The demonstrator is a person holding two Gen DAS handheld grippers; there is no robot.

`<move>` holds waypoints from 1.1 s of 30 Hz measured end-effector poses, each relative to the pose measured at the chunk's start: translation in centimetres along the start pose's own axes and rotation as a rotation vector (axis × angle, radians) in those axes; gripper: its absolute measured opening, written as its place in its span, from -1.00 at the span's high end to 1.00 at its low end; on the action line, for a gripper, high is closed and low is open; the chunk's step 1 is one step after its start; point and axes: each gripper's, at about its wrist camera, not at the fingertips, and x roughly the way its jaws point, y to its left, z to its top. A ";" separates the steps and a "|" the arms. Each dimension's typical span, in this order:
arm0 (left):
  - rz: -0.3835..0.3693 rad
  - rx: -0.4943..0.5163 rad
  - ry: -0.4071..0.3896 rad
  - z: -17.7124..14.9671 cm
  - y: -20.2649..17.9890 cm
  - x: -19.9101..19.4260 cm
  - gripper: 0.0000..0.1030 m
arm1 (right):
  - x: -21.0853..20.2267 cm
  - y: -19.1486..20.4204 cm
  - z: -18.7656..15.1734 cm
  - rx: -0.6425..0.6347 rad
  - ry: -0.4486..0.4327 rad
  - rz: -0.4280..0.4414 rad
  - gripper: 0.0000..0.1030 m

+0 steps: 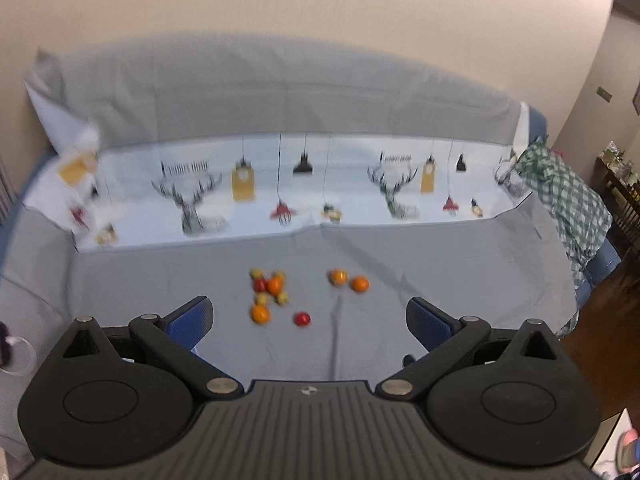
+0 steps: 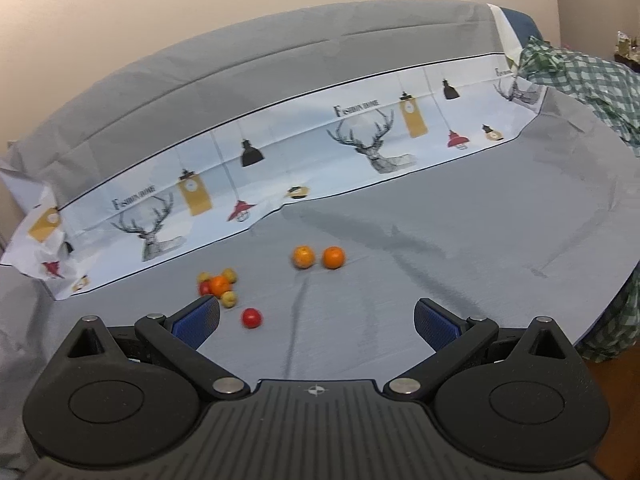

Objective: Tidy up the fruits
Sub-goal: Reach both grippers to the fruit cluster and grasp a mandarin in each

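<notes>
1. Surface: a grey sheet (image 2: pixel 460 240) is spread over what appears to be a sofa, with a printed strip of deer and lamps (image 2: pixel 280 152) along the back. A green checked cloth (image 2: pixel 580 80) is bunched at the far right.
2. Sorted pair: two oranges (image 2: pixel 318 257) are set side by side, nearly touching, near the middle of the sheet.
3. Mixed cluster: an orange (image 2: pixel 219 285) is packed against small yellowish fruits (image 2: pixel 229 299) and a red one, left of the pair. In the left wrist view a further orange (image 1: pixel 260 313) is seen in front of the cluster.
4. Stray item: one red fruit (image 2: pixel 252 317) lies alone, just in front of the cluster.
5. Left gripper (image 1: pixel 309 318): jaws spread wide, nothing held, raised well short of the fruit.
6. Right gripper (image 2: pixel 317 318): jaws likewise wide and empty; the red fruit sits near its left finger.
7. Handling, as judged: the fruits are expected to be light, round and liable to roll on the soft sheet; the red one may bruise if squeezed. Each is best taken across its widest girth, from above, with gentle closure.
</notes>
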 end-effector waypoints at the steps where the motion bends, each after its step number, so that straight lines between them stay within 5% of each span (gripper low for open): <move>1: 0.006 -0.007 0.016 0.0 0.4 1.7 -0.99 | 0.4 -0.2 0.1 -0.004 0.000 -0.008 -0.99; 11: 0.182 0.038 0.070 -0.7 2.9 17.5 -0.99 | 6.4 -1.3 0.9 -0.025 -0.004 -0.037 -0.99; 17: 0.214 -0.059 0.117 -2.0 6.6 26.9 -0.99 | 12.4 -1.7 1.1 -0.069 -0.009 -0.069 -0.99; 26: 0.267 -0.078 0.364 -5.7 9.7 39.8 -0.99 | 23.2 -2.0 -0.7 -0.152 0.122 -0.069 -0.99; 33: 0.263 -0.046 0.465 -6.7 9.8 47.3 -0.99 | 31.2 -1.3 0.2 -0.234 0.093 -0.081 -0.99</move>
